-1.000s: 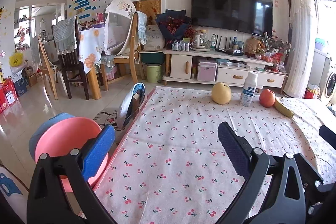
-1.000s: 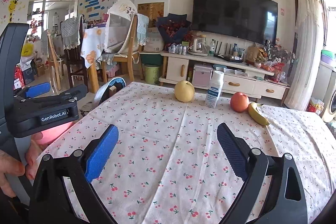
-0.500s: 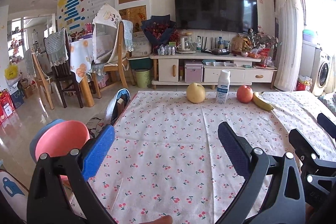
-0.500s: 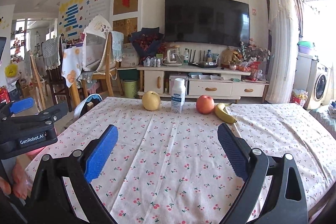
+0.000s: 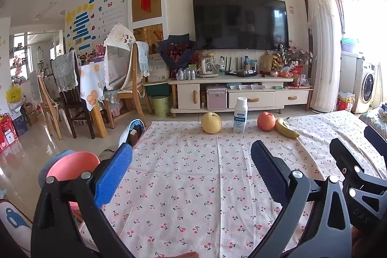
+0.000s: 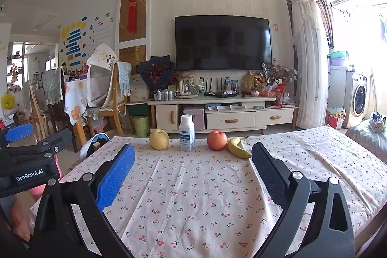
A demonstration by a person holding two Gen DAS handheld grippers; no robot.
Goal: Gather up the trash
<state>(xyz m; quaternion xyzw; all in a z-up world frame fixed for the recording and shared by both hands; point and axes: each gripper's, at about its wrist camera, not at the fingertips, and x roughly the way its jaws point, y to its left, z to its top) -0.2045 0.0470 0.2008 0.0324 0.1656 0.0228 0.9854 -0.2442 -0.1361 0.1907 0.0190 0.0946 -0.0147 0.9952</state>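
A white plastic bottle (image 5: pixel 240 115) (image 6: pixel 187 132) stands upright at the far edge of the cherry-print tablecloth (image 5: pixel 193 175) (image 6: pixel 205 190). A yellow pear (image 5: pixel 211 122) (image 6: pixel 159 139) sits to its left. A red apple (image 5: pixel 266 121) (image 6: pixel 217 140) and a banana (image 5: pixel 286 128) (image 6: pixel 238 148) lie to its right. My left gripper (image 5: pixel 191 171) is open over the near part of the table, nothing between its fingers. My right gripper (image 6: pixel 192 169) is open too, well short of the row of objects.
A pink and blue bin (image 5: pixel 70 167) stands on the floor off the table's left edge. A blue and white object (image 5: pixel 131 131) leans by the far left corner. Beyond are a TV cabinet (image 5: pixel 241 93), a green waste bin (image 5: pixel 160 105) and dining chairs (image 5: pixel 125 84).
Both grippers have tilted upward and turned to face the table squarely; the bottle and fruit have shifted toward the centre of each view. Both stay open.
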